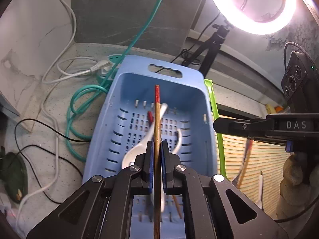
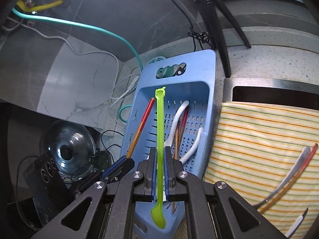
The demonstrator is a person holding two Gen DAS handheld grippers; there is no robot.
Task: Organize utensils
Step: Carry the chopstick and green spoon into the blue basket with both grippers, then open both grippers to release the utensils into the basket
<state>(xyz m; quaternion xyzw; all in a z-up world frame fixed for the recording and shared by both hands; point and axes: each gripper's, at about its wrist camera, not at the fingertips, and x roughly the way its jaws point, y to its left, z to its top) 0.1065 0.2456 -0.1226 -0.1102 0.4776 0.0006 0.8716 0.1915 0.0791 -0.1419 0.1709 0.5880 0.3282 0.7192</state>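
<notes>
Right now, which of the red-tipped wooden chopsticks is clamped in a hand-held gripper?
The red-tipped wooden chopstick clamped upright in the left hand-held gripper; the others lie loose in the blue plastic basket or on the striped cloth.

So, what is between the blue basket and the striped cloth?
Nothing lies there: in the right wrist view the striped cloth meets the basket wall directly.

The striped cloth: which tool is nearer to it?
Right. The right tool, holding the green spoon, is beside the striped cloth; the left tool is farther, over the blue basket.
</notes>
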